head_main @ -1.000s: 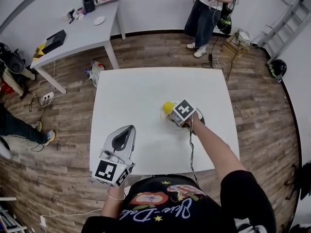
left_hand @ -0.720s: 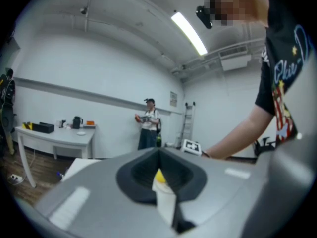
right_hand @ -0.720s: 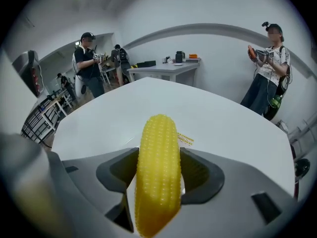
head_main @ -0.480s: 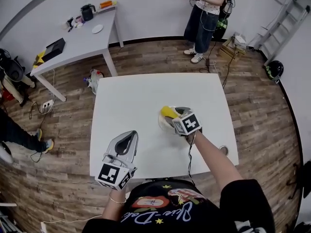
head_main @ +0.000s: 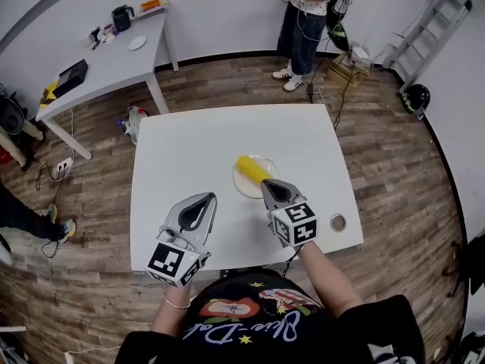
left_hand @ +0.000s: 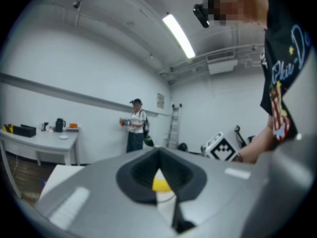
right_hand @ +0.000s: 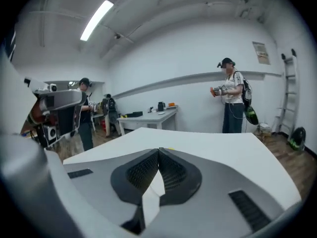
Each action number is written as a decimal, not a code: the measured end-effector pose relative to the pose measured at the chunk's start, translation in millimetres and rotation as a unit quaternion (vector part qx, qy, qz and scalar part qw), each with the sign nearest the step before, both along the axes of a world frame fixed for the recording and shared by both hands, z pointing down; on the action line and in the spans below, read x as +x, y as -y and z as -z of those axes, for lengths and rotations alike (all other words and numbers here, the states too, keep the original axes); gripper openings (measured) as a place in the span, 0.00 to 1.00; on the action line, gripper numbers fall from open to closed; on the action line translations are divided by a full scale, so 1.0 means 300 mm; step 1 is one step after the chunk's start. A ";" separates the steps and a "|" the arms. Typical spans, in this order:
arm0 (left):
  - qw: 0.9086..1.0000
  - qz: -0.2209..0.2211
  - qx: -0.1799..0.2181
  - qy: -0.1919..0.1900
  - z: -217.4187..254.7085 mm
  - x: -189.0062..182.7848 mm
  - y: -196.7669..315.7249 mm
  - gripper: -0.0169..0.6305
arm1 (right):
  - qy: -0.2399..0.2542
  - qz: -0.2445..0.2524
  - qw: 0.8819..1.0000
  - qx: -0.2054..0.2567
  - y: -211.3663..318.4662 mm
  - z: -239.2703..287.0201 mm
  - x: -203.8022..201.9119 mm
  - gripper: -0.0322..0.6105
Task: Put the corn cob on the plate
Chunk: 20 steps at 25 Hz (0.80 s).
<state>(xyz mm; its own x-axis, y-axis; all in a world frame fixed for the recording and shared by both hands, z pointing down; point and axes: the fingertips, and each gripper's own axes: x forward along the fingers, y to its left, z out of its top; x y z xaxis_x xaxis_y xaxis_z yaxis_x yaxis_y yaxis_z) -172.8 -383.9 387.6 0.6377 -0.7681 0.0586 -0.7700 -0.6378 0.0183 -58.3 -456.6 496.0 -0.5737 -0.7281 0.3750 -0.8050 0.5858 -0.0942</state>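
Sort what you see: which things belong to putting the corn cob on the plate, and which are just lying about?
Job: corn cob, lying on the plate; table; right gripper, jaws just closed, nothing between them.
Lying about: small round object at the table's edge; kettle; ladder.

Yellow corn cob (head_main: 250, 167), cream plate (head_main: 241, 186), white table (head_main: 189, 146), brown floor (head_main: 394, 158)
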 end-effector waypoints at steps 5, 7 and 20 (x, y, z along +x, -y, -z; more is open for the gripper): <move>1.000 -0.013 0.004 -0.013 0.011 0.040 -0.001 0.01 | 0.038 -0.063 0.997 0.028 -0.055 0.099 0.056 0.07; 1.000 -0.015 0.003 -0.012 0.007 0.048 -0.004 0.01 | 0.037 -0.061 0.997 0.039 -0.079 0.136 0.061 0.07; 1.000 -0.023 0.003 -0.017 -0.009 0.074 -0.001 0.01 | 0.038 -0.045 0.997 0.053 -0.102 0.201 0.035 0.07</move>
